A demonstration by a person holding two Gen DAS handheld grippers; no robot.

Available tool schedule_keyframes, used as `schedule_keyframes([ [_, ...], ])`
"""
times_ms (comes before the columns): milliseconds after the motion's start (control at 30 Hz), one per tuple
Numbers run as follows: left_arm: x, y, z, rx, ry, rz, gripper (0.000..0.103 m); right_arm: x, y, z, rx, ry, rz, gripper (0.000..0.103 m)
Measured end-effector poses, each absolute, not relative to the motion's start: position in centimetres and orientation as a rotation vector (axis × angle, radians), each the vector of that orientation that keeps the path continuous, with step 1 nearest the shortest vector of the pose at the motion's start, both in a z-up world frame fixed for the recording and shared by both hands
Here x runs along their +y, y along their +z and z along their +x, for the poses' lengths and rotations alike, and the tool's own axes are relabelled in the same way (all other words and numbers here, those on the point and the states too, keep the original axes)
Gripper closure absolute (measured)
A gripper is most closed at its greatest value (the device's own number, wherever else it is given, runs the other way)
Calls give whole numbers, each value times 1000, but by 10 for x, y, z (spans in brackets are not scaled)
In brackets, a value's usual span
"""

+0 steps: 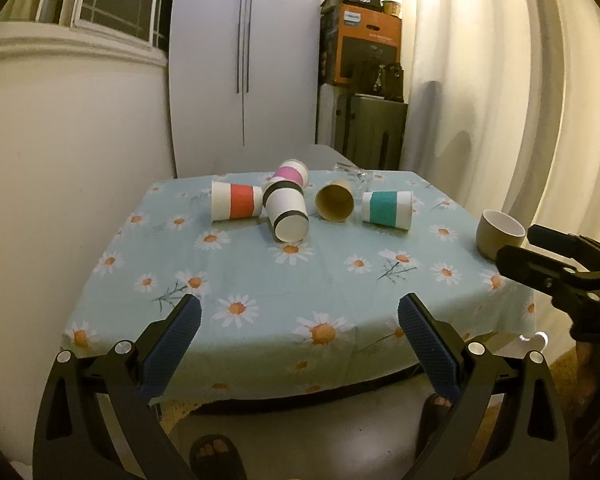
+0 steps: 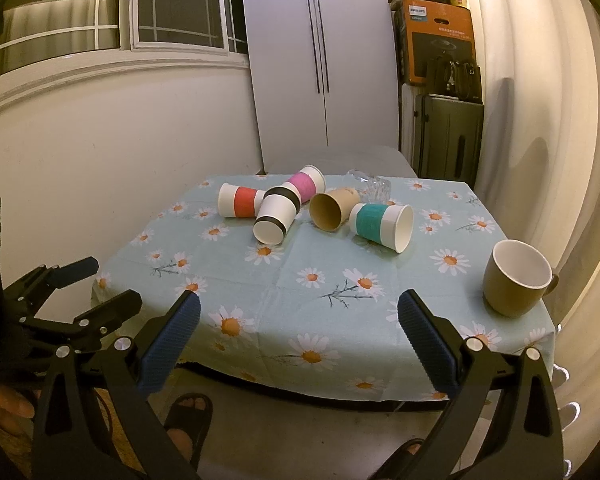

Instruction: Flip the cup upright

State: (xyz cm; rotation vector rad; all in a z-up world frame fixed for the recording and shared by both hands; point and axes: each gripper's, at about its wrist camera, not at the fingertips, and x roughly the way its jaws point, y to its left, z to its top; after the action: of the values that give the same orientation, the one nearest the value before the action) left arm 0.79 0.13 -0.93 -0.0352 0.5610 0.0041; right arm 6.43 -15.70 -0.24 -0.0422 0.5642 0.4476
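Several paper cups lie on their sides at the far half of the table: a red-banded cup (image 1: 236, 206) (image 2: 240, 205), a black-banded cup (image 1: 286, 212) (image 2: 275, 216), a pink-banded cup (image 1: 293, 173) (image 2: 306, 182), a plain brown cup (image 1: 335, 201) (image 2: 332, 210) and a teal-banded cup (image 1: 387, 210) (image 2: 382, 225). A clear glass (image 1: 352, 174) (image 2: 374, 186) lies behind them. My left gripper (image 1: 300, 320) and my right gripper (image 2: 299, 318) are both open and empty, held at the table's near edge, well short of the cups.
An olive mug (image 1: 499, 238) (image 2: 516, 278) stands upright near the table's right edge. The table wears a light blue daisy cloth (image 1: 300, 280) (image 2: 320, 292). A wall, a white wardrobe (image 1: 244, 60) and curtains surround it. My sandalled feet show below.
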Motion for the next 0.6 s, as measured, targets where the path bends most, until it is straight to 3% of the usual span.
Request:
schedule_keyframes([
  [300,19,-10,42,715,-9,-150,7,-168,2,83,613,419,22,5],
  [600,23,25,139,847,-29,-147,7,-170,37,125,576,430,40,5],
])
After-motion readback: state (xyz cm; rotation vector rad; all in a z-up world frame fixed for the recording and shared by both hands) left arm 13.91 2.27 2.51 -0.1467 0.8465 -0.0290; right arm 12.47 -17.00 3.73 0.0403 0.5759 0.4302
